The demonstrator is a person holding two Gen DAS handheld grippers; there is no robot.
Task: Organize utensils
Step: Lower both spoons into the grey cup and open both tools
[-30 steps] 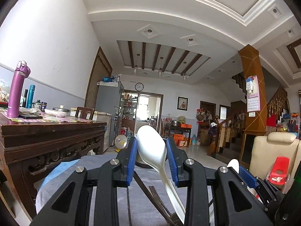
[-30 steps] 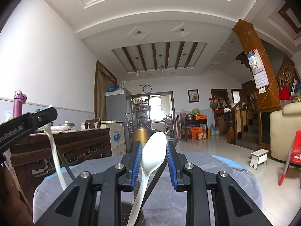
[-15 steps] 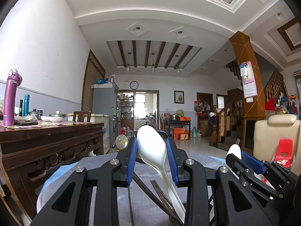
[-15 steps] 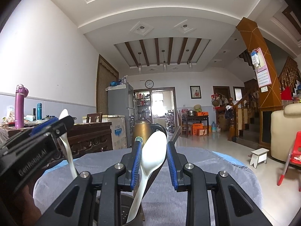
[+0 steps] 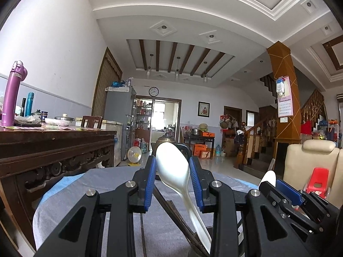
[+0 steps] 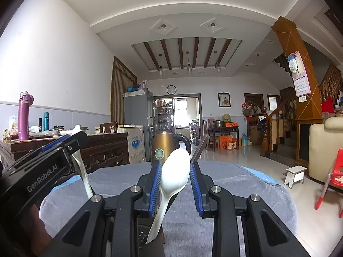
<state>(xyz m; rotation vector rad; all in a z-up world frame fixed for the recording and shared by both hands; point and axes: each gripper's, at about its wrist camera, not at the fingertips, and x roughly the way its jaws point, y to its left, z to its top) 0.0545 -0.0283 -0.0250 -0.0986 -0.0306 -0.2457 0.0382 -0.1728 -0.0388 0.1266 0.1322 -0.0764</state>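
Holding a white plastic spoon [image 5: 173,171] bowl-up, the left gripper [image 5: 172,180] has its blue pads closed against the wide bowl, and the handle slants down toward a dark holder whose rim barely shows at the bottom of the view; the right gripper [image 6: 174,180] carries a second white spoon [image 6: 175,171] the same way, its handle tip reaching down to a perforated dark holder [image 6: 141,235] just below the jaws, though whether the right pads truly pinch the bowl or only flank it I cannot tell.

Both spoons look light, stiff and glossy, so I judge them slippery rather than fragile; a grip across the curved bowl gives little flat surface and the spoon may pivot between the pads; the neck, where bowl meets handle, would likely be the steadier place to hold, leaving the handle free to drop into the holder.

Dark chopsticks [image 5: 171,212] lean out of the holder just beside the left spoon's handle, and one stick [image 6: 200,147] rises past the right spoon; they could snag a descending handle.

All this sits over a table under a grey cloth [image 6: 246,192]; a bronze kettle [image 6: 165,147] stands at the far edge; a carved wooden sideboard [image 5: 53,150] lies beyond the left edge.
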